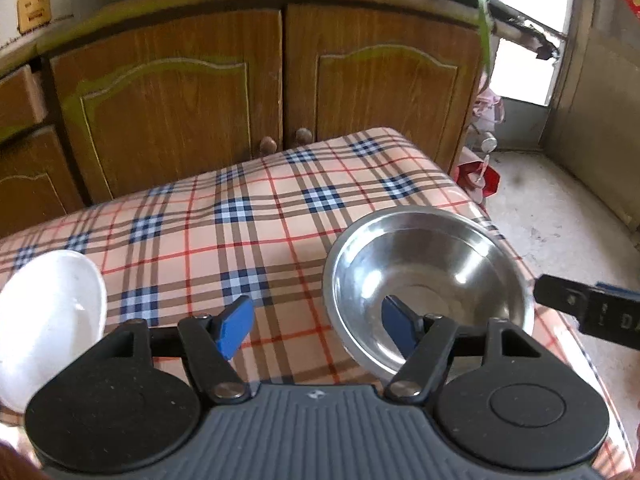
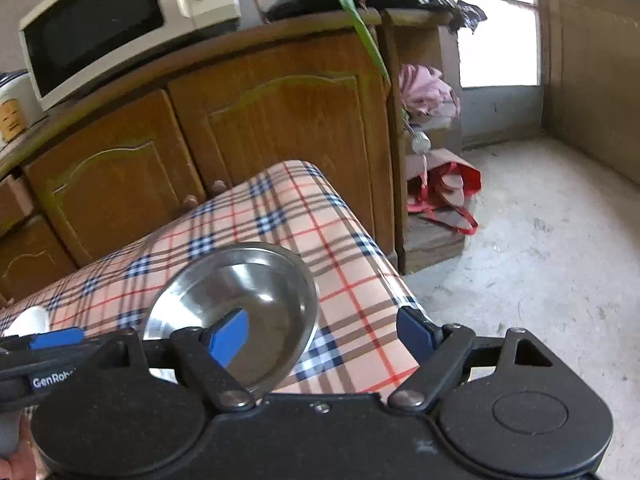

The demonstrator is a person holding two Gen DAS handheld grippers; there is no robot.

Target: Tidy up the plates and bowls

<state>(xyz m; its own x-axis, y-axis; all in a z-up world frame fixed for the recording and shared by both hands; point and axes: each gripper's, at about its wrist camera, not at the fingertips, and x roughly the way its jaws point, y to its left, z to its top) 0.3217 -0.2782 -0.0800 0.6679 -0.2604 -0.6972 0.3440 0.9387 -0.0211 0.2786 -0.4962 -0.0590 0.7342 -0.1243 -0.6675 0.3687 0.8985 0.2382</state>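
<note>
A steel bowl (image 1: 432, 264) stands empty near the right edge of the plaid-covered table (image 1: 260, 220). My left gripper (image 1: 316, 330) is open. One blue finger hangs over the bowl's inside, the other over the cloth to its left, so the bowl's left rim lies between them untouched. My right gripper (image 2: 322, 336) is open wide astride the right rim of the same steel bowl (image 2: 256, 280), with its pads clear of the metal. A white bowl (image 1: 52, 312) sits at the table's left. The right gripper's finger (image 1: 580, 308) shows past the steel bowl.
Wooden cabinet doors (image 1: 180, 100) stand just behind the table. A microwave (image 2: 100, 24) sits on top of the cabinet. The table's right edge (image 2: 384, 276) drops to a concrete floor with a red bag (image 2: 444, 192) by the cabinet's side.
</note>
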